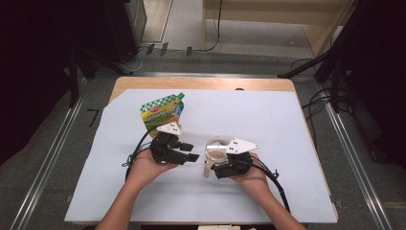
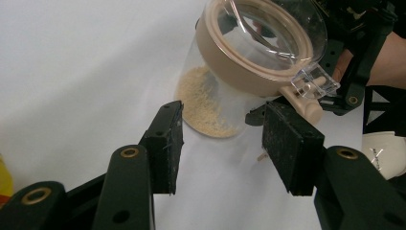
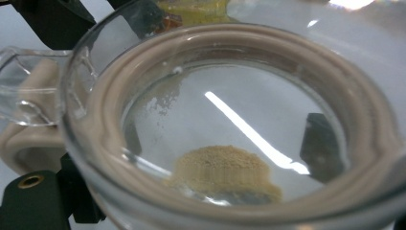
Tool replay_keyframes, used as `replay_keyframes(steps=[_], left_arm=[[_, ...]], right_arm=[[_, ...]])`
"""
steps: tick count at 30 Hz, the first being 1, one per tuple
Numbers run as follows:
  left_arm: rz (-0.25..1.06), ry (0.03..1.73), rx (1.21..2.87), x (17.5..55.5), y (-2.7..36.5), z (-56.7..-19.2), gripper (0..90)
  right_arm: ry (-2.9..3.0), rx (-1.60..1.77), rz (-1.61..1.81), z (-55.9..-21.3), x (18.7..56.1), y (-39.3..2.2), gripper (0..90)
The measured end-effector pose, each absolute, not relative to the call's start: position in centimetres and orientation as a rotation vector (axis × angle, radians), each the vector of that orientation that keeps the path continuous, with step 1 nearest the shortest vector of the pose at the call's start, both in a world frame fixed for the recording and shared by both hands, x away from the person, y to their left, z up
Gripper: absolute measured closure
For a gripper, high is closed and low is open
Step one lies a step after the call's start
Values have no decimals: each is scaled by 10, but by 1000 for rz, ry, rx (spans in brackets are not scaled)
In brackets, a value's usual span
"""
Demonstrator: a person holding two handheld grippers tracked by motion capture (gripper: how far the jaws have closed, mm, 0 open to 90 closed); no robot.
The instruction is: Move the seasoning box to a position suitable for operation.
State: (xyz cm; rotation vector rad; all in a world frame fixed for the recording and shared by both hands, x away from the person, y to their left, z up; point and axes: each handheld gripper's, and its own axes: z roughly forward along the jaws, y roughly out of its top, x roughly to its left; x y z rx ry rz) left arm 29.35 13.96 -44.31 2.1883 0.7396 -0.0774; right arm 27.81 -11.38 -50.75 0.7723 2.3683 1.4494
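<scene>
A clear glass jar with a beige sealing ring and a clear lid stands tilted on the white mat. A little beige powder lies at its bottom. My right gripper is shut on the jar; through the glass its black pads press on both sides. The jar's clear latch tab points toward my left gripper. That gripper stands open just left of the jar, with nothing between its pads. A green and yellow pouch stands behind the left gripper.
The white mat covers most of a wooden table. Dark stands and cables ring the table on the floor. A person's forearms come in from the near edge, and cables trail from both grippers.
</scene>
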Motion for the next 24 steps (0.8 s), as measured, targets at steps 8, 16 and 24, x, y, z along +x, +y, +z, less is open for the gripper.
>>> replay_keyframes(steps=[8,16,24], left_arm=[[-81,734,2188,292,139,-443,480],[-80,736,2186,293,140,-443,474],[-78,736,2180,293,141,-442,475]], right_arm=[[2377,791,1453,-507,278,-115,114],[2387,806,1430,-504,274,-120,110],[2412,834,1455,-496,265,-138,110]])
